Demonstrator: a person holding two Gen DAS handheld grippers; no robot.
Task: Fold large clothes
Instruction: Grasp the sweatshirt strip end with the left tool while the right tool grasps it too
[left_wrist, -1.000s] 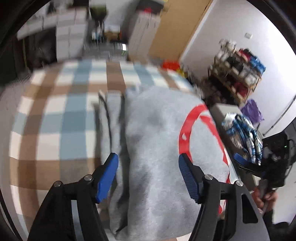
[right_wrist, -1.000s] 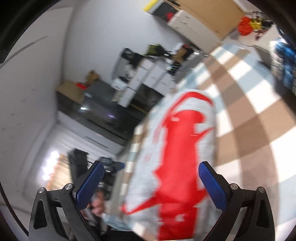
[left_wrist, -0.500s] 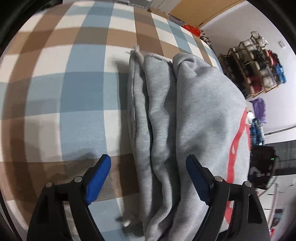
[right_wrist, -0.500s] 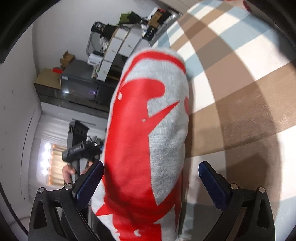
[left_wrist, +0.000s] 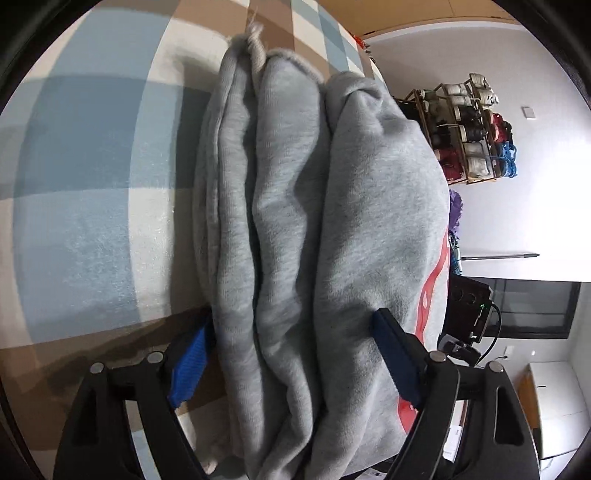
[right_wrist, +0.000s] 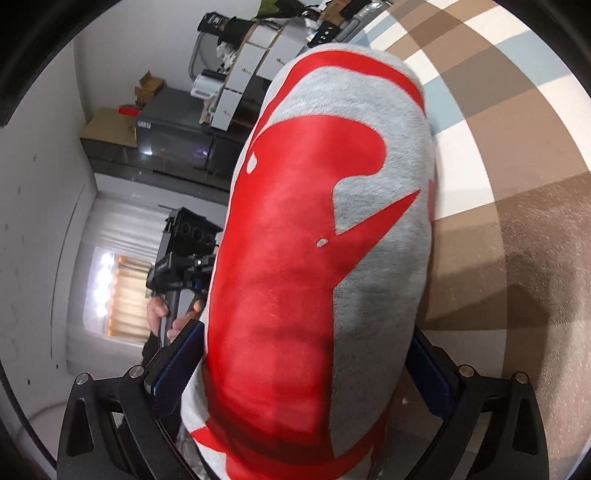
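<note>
You are working over a soft, fleecy surface in a large check of blue, brown and white; the same checked surface shows in the right wrist view. Directly on it lies one item: a grey sweatshirt with a red print, folded into a thick bundle of several layers. In the left wrist view the bundle's stacked folds run from the near edge to the far end, with bare check to its left. In the right wrist view the red-printed face is turned towards you, with bare check to its right. The bundle casts a shadow on the check beside it.
</note>
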